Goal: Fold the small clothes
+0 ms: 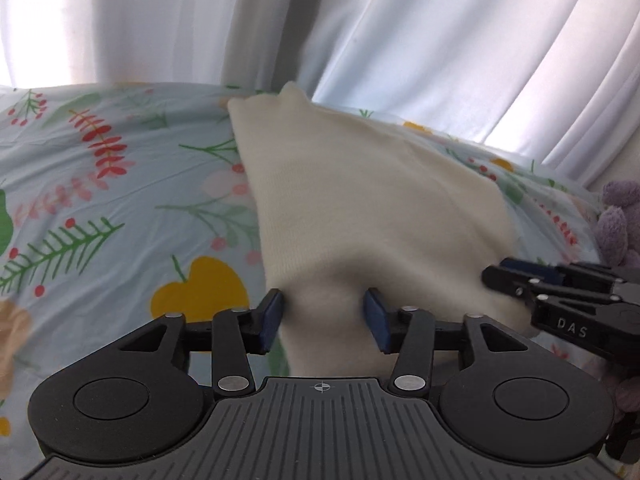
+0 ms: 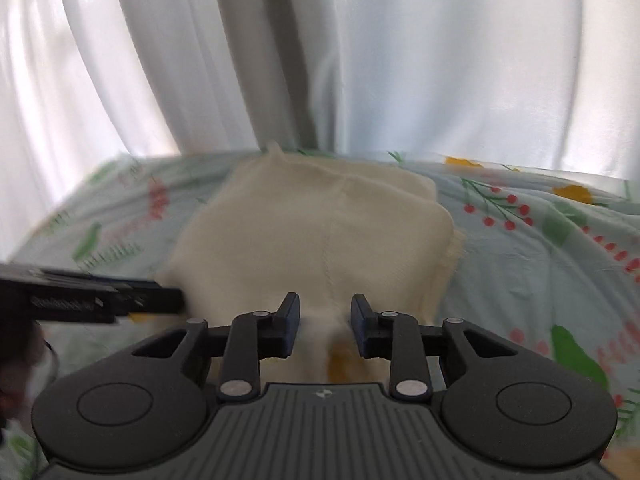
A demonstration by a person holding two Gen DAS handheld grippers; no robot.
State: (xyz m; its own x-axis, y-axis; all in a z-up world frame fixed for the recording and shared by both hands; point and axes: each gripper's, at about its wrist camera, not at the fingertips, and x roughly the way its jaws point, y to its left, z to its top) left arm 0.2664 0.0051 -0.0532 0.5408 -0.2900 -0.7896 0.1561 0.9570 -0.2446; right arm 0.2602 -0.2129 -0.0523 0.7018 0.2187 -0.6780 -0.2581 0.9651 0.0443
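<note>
The cream garment (image 2: 316,236) lies at the sheet's (image 1: 100,184) centre, seemingly folded into a compact stack – both tongs spread, left gripper (image 1: 324,316) and right gripper (image 2: 325,326) straddling its six o'clock edge without pinching – further folds possibly left.

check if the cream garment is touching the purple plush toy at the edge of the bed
Apart. The left wrist view shows the cream garment ending short of the purple plush toy, with a strip of floral bedsheet showing between them.
</note>
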